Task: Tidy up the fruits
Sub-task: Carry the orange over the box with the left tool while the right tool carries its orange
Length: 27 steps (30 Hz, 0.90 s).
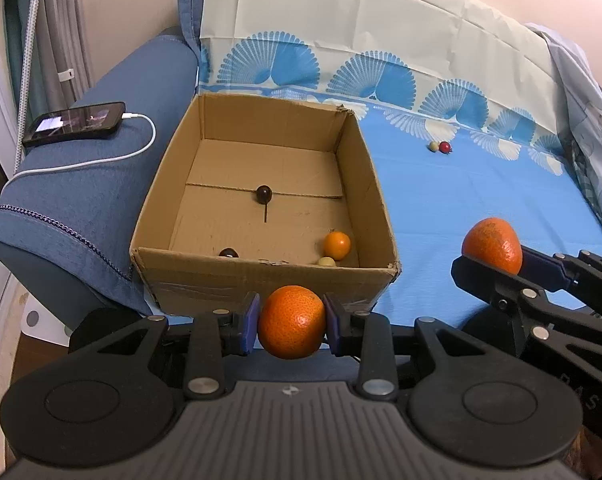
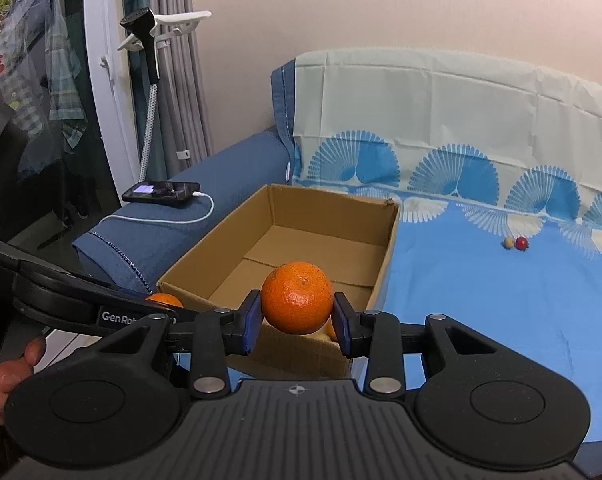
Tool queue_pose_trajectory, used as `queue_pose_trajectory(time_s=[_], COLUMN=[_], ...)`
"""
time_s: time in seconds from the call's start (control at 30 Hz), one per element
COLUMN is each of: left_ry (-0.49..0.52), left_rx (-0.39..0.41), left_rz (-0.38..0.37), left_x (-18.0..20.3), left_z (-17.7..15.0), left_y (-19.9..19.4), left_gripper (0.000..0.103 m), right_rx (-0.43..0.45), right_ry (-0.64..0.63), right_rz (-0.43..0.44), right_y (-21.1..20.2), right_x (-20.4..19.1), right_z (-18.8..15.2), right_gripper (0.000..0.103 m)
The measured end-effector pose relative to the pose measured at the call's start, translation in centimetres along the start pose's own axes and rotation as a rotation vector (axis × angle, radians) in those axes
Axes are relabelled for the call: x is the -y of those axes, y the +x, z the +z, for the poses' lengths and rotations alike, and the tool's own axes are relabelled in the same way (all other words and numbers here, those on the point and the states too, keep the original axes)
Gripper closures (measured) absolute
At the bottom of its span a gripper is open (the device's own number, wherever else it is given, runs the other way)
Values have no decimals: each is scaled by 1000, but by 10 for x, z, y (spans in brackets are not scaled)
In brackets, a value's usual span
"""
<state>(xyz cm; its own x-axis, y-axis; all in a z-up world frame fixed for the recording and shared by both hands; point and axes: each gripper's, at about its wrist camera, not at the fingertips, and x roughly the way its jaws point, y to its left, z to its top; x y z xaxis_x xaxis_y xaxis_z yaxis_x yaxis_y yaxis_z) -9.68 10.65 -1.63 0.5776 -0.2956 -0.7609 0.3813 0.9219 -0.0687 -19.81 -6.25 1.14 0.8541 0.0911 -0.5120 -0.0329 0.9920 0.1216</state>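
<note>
Left gripper (image 1: 291,322) clamped on round orange mandarin (image 1: 292,322), just before open brown cardboard box (image 1: 261,280). Right gripper (image 2: 297,316) clamps second orange mandarin (image 2: 297,298), near box's corner.

Small fruits (image 1: 337,245) inside box (image 1: 261,280)

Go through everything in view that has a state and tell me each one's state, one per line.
Left gripper: shut on an orange.
Right gripper: shut on another orange.
Cardboard box: open, few fruits inside.
Phone: screen lit, cable plugged in.
</note>
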Motion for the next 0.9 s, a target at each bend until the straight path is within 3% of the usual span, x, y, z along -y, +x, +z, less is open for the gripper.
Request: queue_pose_trajectory(time_s=[0.47,0.9], left_ry=[2,-24], left_rx=[-55,-81], left_rz=[11,58], left_x=[-4,-22], left_z=[7,54], left_y=[26,64], left_gripper=[65,65], right_rx=[-100,-203], right_ry=[78,174], right_rz=[-5,16], right_y=[31,94], right_x=[19,40], right_z=[-3,24], right_gripper=[64,64])
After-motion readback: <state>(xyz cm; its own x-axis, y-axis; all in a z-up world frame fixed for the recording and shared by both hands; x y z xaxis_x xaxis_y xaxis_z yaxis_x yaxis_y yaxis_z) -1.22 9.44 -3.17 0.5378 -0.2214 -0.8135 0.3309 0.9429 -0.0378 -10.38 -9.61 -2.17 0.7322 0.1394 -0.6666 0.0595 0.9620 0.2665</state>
